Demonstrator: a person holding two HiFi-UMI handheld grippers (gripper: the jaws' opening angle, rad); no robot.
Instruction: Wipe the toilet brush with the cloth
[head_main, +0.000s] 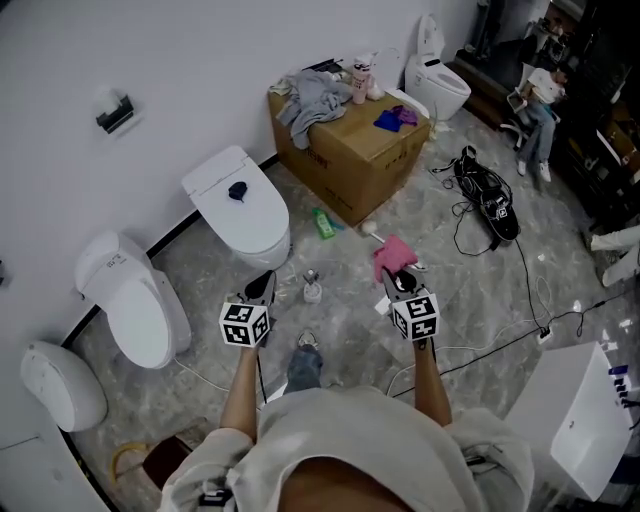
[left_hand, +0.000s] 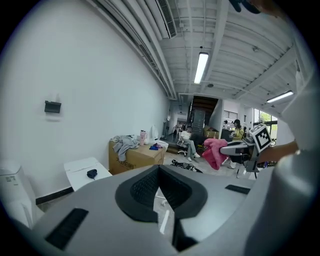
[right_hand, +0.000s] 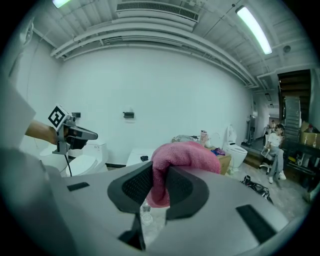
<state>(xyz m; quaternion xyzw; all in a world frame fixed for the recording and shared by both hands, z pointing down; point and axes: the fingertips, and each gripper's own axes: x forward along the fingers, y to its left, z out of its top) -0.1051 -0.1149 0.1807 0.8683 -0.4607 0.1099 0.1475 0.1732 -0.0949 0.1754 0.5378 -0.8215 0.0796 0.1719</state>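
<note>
A pink cloth (head_main: 393, 255) hangs folded from my right gripper (head_main: 398, 280), which is shut on it; in the right gripper view the cloth (right_hand: 185, 155) bulges up between the black pads. My left gripper (head_main: 262, 290) is shut, and nothing shows between its jaws in the left gripper view (left_hand: 159, 167). Both grippers are held up at the same height, side by side and well above the floor. On the floor between them stands a small thing with a metal top and white base (head_main: 311, 286), apparently the toilet brush in its holder. Neither gripper touches it.
Two white toilets (head_main: 240, 205) (head_main: 130, 300) stand along the wall at left, with another (head_main: 435, 80) at the back. A cardboard box (head_main: 350, 150) carries clothes and bottles. A green bottle (head_main: 324, 222) and black cables (head_main: 485, 195) lie on the floor. A person (head_main: 535, 115) sits at far right.
</note>
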